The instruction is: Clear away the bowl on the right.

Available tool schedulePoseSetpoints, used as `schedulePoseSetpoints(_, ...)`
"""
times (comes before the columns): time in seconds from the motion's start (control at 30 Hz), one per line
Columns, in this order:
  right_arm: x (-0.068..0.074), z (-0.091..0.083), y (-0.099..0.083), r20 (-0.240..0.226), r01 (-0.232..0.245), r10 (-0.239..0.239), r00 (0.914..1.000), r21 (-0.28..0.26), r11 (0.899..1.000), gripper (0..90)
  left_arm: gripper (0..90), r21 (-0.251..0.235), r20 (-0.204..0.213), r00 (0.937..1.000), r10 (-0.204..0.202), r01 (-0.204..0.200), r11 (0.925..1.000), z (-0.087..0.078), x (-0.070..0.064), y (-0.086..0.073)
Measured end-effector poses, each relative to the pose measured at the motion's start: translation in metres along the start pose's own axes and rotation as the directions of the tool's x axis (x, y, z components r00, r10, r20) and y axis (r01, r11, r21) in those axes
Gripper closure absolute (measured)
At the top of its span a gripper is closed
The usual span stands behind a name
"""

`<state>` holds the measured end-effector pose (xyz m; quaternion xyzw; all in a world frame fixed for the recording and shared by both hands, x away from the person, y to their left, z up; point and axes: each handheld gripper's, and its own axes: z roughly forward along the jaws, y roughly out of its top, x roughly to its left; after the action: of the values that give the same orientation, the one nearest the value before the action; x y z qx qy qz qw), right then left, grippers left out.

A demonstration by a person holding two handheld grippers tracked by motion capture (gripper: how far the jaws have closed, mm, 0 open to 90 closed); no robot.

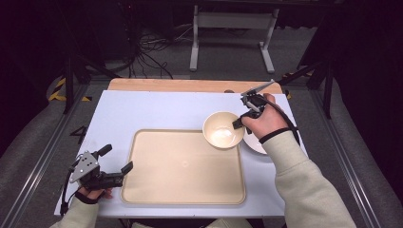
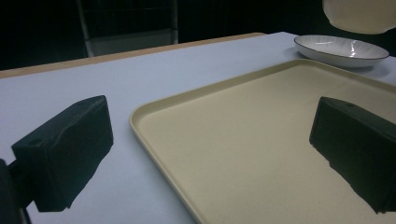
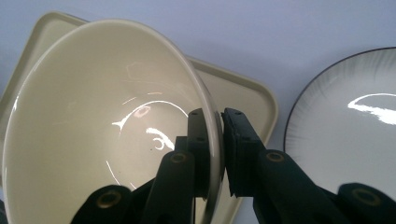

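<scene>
My right gripper is clamped on the bowl — one jaw inside the wall, one outside, the rim pinched between them. In the left gripper view the bowl hangs above the table, lifted over the far right corner of the tray. Just beside it, on the right, a plate with a dark rim lies on the white table. My left gripper rests at the tray's left edge — jaws wide apart, holding nothing.
</scene>
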<state>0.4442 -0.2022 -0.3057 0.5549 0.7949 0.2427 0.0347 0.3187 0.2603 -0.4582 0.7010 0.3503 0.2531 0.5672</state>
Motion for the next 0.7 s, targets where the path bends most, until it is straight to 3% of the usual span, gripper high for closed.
schedulePoseSetpoints(0.3,0.023,0.009,0.002,-0.042,0.046,-0.045,0.9981,0.013,0.999,81.5,0.1,-0.003,0.0,1.0,0.0,0.0,1.0,0.0,0.0,0.0)
schedulePoseSetpoints(0.7,0.046,0.025,0.004,-0.092,0.072,-0.069,0.9934,0.034,0.997,81.0,0.1,0.0,0.002,1.0,0.005,-0.005,1.0,0.0,0.0,0.0)
